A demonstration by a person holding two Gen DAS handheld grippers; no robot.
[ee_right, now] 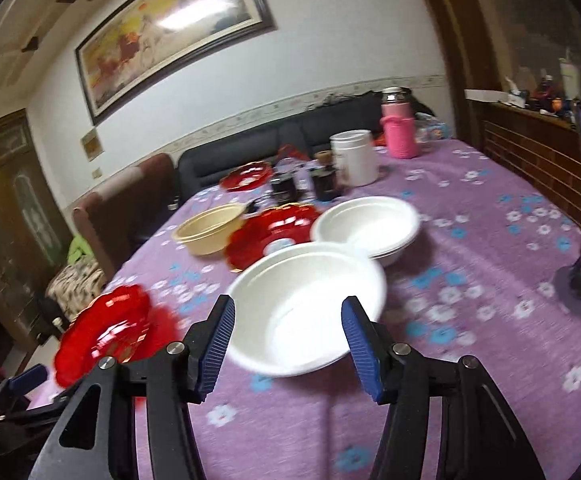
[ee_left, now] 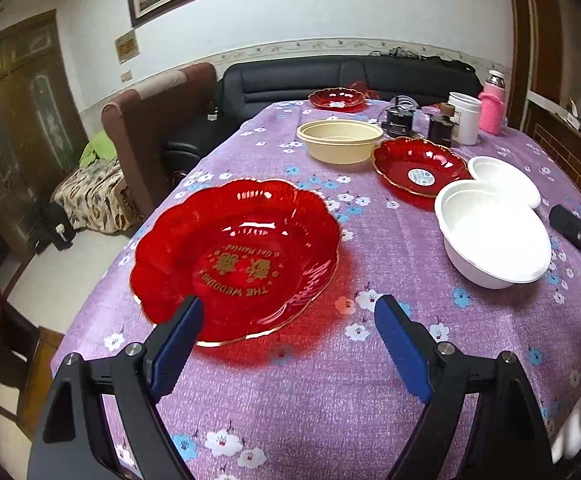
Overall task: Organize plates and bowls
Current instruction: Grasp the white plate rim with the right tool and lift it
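purple floral tablecloth (ee_left: 290, 400): three red plates (ee_left: 236, 258), two white bowls (ee_left: 494, 236), one beige bowl (ee_left: 340, 140).

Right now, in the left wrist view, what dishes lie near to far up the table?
Big red wedding plate → near white bowl → red plate with sticker → cream bowl → far red plate.

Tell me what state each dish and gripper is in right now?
Left gripper: open, empty.
Right gripper: open, empty.
Near red plate: upright, empty.
Near white bowl: upright, empty.
Far white bowl: upright, empty.
Cream bowl: upright, empty.
White jar: lid on.
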